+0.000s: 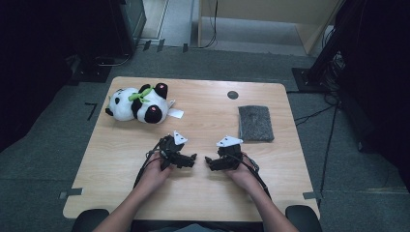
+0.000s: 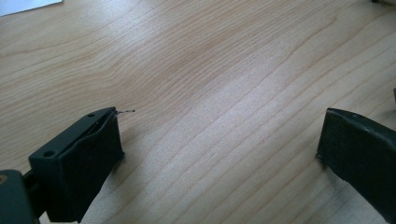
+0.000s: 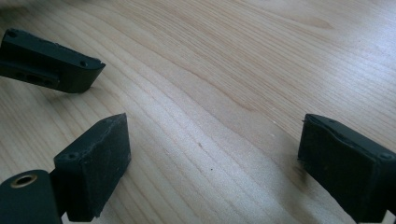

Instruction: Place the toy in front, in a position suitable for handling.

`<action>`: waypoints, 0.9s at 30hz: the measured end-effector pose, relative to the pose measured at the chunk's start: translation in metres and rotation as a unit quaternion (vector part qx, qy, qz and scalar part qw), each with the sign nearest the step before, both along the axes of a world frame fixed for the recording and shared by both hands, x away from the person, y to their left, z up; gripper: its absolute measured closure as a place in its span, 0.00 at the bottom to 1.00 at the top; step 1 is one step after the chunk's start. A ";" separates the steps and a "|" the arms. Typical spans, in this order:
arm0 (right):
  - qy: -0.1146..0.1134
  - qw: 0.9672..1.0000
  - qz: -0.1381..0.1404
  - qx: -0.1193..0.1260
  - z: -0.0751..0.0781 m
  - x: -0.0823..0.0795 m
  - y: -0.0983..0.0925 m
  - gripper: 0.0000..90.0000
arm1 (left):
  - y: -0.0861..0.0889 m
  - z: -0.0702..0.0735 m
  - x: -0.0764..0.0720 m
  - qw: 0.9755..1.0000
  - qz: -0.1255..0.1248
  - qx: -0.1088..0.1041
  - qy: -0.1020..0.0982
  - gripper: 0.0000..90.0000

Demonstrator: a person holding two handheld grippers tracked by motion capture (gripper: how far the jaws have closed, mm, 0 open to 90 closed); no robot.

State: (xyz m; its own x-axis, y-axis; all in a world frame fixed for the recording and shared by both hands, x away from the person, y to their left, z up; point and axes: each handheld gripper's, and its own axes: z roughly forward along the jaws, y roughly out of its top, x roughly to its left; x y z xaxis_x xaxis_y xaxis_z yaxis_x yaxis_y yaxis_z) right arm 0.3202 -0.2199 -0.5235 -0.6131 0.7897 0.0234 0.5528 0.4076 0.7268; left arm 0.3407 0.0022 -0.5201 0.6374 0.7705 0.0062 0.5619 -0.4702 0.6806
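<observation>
Tongs [image 1: 200, 160] well short of panda [image 1: 138, 104]

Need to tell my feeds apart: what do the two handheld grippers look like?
Both are black. The left gripper and right gripper each carry a pale three-cornered plate on top and trail a dark cable back along the forearm. Up close, each has two blocky black jaws with flat pads. The forearms show no sleeves.

1. A grey felt-like pad [image 1: 256, 123] lies flat on the right part of the wooden table [image 1: 203, 193], well apart from everything else.
2. A small dark round disc [image 1: 232, 94] sits near the table's far edge (just beyond the pad).
3. Grey carpeted floor [image 1: 48, 145] surrounds the table.
</observation>
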 end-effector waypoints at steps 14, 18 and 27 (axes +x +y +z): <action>-0.001 1.000 0.012 -0.001 0.000 -0.001 -0.003 0.10 | 0.001 0.000 -0.006 1.000 0.015 0.000 -0.001 0.00; -0.001 1.000 0.012 -0.001 0.000 -0.001 -0.003 0.10 | 0.001 0.000 -0.008 1.000 0.017 0.000 -0.001 0.00; -0.001 1.000 0.012 -0.001 0.000 -0.001 -0.003 0.10 | 0.001 0.000 -0.008 1.000 0.013 0.001 -0.001 0.00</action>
State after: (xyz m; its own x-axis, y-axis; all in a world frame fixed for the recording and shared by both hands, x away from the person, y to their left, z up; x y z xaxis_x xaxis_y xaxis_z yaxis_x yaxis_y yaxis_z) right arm 0.3195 -0.2234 -0.5235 -0.6314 0.7751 0.0213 0.5418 0.4214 0.7272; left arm 0.3326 0.0031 -0.5201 0.6177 0.7864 0.0085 0.5729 -0.4573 0.6802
